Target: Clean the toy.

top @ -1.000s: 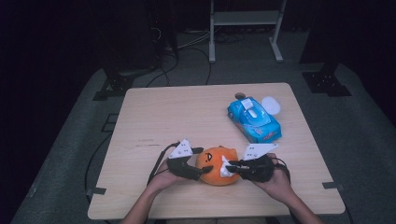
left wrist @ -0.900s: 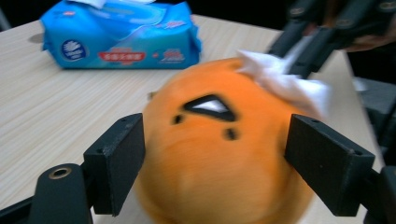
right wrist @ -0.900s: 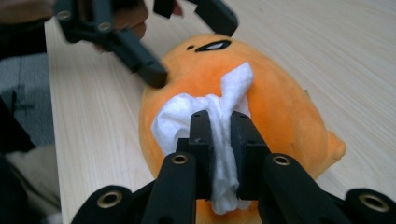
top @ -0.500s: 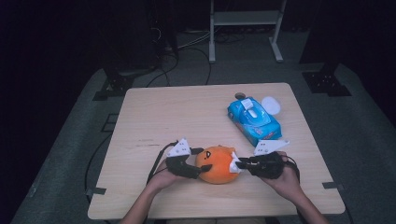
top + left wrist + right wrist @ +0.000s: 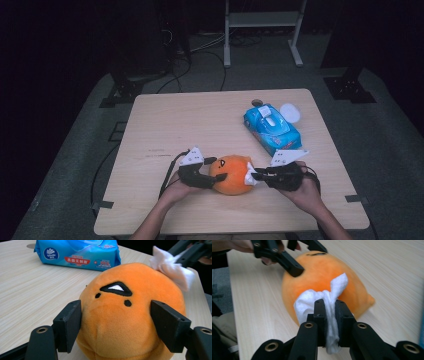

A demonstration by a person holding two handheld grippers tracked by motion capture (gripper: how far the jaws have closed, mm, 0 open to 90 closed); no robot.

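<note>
An orange plush ball point(image 5: 232, 174) with a stitched black face lies near the table's front edge. My left gripper point(image 5: 212, 173) grips it from the left. In the left gripper view its two pads press into the sides of the plush point(image 5: 125, 315); the jaws have just been opening slightly with the plush still between them. My right gripper point(image 5: 254, 175) is shut on a crumpled white wipe point(image 5: 332, 292) and holds it against the plush's right side point(image 5: 322, 272). The wipe point(image 5: 172, 267) shows at the plush's top right in the left gripper view.
A blue pack of wipes point(image 5: 272, 129) lies at the back right of the wooden table point(image 5: 175, 125), with a white round lid point(image 5: 290, 112) beside it. Both hands are close to the front edge. A metal stand point(image 5: 262, 20) rises behind the table.
My right gripper has shifted a little to the right with the wipe in it. The left gripper has stayed on the plush.
</note>
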